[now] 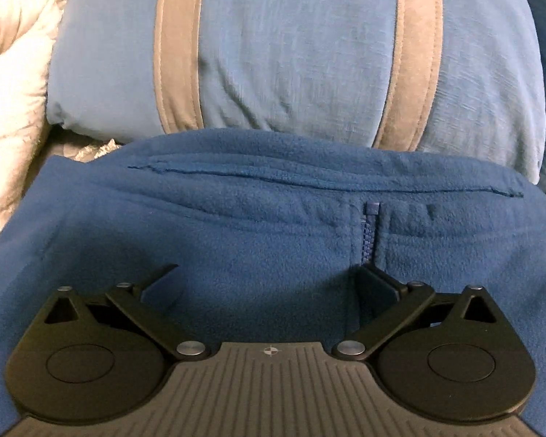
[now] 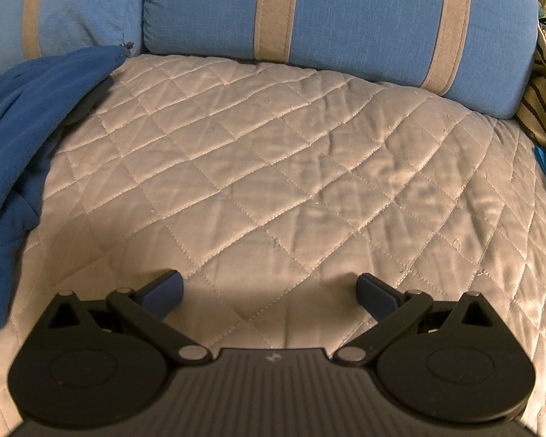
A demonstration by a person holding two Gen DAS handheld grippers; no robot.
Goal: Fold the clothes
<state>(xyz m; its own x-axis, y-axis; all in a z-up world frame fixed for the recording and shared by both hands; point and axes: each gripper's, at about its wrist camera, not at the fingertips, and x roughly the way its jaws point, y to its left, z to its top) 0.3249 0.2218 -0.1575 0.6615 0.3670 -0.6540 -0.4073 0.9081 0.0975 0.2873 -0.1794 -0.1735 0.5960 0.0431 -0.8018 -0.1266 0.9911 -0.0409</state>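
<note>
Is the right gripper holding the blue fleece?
No, the right gripper is open over the quilted cover, with the blue fleece off to its left.

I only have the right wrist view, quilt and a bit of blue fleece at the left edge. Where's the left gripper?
Observer: The left gripper is over the blue fleece, fingers spread apart.
Operator: Any zipper there?
Observer: Yes, a zipper runs down to just ahead of that gripper's right-hand finger.
Operator: What's behind the fleece?
Observer: A light blue pillow with tan stripes, and cream bedding bunched up at its left.
</note>
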